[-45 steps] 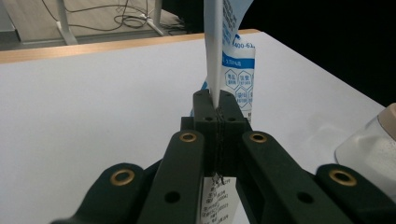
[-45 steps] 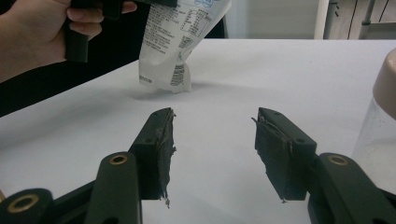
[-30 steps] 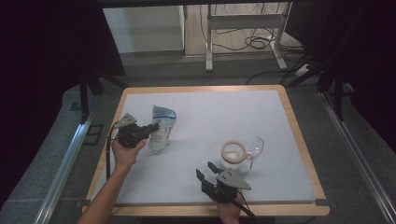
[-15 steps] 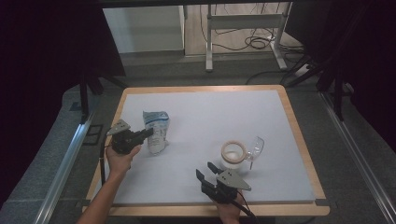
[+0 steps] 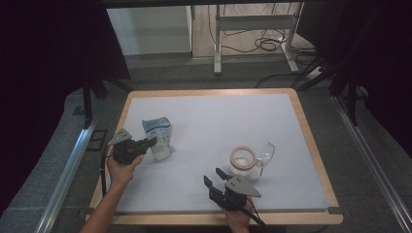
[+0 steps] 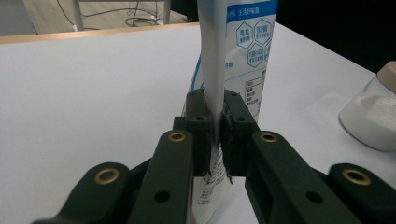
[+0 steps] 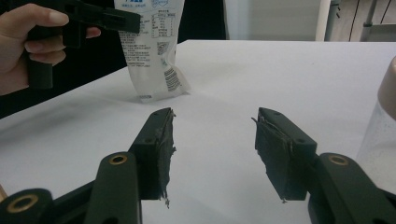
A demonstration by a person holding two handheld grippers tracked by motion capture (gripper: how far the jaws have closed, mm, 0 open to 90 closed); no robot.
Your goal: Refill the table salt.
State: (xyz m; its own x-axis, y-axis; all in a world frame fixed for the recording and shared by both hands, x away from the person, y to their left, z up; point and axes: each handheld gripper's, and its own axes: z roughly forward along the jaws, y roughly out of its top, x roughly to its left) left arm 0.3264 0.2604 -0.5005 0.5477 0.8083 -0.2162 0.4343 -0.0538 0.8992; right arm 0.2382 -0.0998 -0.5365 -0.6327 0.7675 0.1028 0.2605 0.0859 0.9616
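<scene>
Pinching the edge of the pouch, your left gripper sits at about nine o'clock on the table, its jaws squeezed tight on the flattened seam. In the left gripper view the pouch rises upright between the pads, printed side turned to the right. Your left hand wraps the handle from below, forearm coming in from seven o'clock, with the gripper pointing toward three o'clock.

Your right gripper rests near six o'clock, jaws spread wide with nothing between them, aimed toward eleven o'clock. Your right hand holds it at the table's near edge. In the right gripper view its gripper looks across bare white surface at the pouch, which stands with its bottom on the table, well apart from it.

A jar lies on its side at about four o'clock, just beyond the right gripper, its tan lid facing you. White powder shows inside the jar in the left gripper view.
</scene>
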